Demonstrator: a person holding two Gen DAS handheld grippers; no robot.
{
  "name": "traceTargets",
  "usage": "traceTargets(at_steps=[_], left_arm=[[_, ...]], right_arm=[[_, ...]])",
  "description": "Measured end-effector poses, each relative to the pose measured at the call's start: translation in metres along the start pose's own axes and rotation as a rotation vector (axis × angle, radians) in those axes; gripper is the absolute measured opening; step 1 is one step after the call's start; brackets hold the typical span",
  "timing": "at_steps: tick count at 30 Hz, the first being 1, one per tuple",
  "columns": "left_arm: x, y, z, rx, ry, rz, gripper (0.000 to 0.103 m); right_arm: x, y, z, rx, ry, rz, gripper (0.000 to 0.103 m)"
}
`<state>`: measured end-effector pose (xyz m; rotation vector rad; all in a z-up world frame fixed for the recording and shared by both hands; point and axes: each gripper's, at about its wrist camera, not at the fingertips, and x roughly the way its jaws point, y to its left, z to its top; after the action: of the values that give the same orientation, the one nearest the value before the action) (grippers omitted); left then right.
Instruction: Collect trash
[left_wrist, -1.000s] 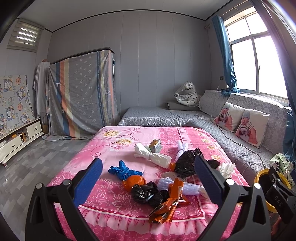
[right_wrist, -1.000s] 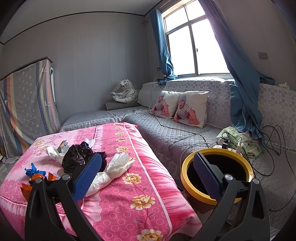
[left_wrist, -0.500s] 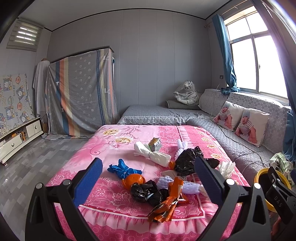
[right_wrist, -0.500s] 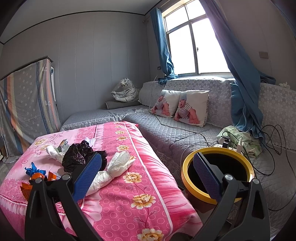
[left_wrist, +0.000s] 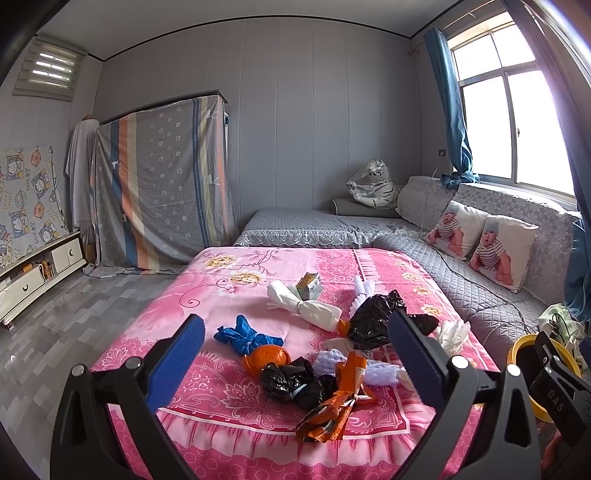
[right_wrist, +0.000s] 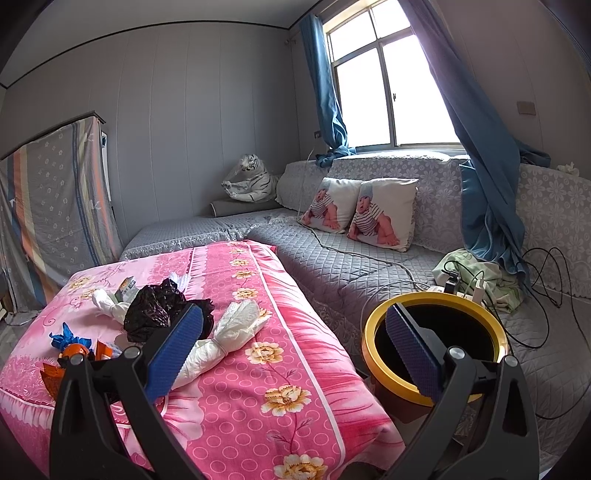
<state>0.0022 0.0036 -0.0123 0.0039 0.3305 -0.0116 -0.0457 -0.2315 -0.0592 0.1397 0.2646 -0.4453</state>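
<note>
Grey-walled room, a grey sofa (right_wrist: 369, 273) along the window side. The pink table (left_wrist: 207, 373) carries the trash (left_wrist: 314, 373), bunched near its front edge. A bin (right_wrist: 373, 343) stands beside it. Both grippers, left (left_wrist: 295, 354) and right (right_wrist: 291, 339), hover empty, fingers apart.

Each hand-held gripper, the left hand-held gripper (left_wrist: 295, 349) and the right hand-held gripper (right_wrist: 295, 338), is a black plastic frame with triangular cut-outs, silver screws at the joints, and two fingers faced with textured blue pads (left_wrist: 181, 352). White letters "DAS" mark the right one's black body at the left view's edge.
</note>
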Motion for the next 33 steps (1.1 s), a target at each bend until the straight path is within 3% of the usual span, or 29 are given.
traceTargets(at_steps=[12, 20, 23, 25, 27, 30, 33], left_arm=[[0.005, -0.001, 0.006, 0.018, 0.015, -0.012, 0.096], [0.03, 0.028, 0.006, -0.033, -0.009, -0.061, 0.096], [0.052, 0.044, 0.003, -0.019, 0.056, -0.058, 0.096], [0.068, 0.046, -0.001, 0.056, 0.101, -0.035, 0.096], [0.081, 0.051, -0.008, 0.095, 0.129, -0.022, 0.096], [0.098, 0.073, -0.018, 0.034, 0.179, -0.127, 0.096], [0.122, 0.088, -0.022, 0.026, 0.265, -0.106, 0.096]], right_arm=[[0.009, -0.003, 0.003, 0.01, 0.011, 0.003, 0.095], [0.052, -0.016, 0.016, 0.067, 0.081, 0.137, 0.095], [0.075, -0.018, 0.021, 0.076, 0.114, 0.174, 0.095], [0.091, -0.016, 0.024, 0.068, 0.153, 0.211, 0.095], [0.11, -0.006, 0.025, 0.017, 0.203, 0.309, 0.095], [0.135, 0.01, 0.018, -0.043, 0.298, 0.376, 0.095], [0.162, 0.022, 0.007, -0.084, 0.4, 0.362, 0.095]])
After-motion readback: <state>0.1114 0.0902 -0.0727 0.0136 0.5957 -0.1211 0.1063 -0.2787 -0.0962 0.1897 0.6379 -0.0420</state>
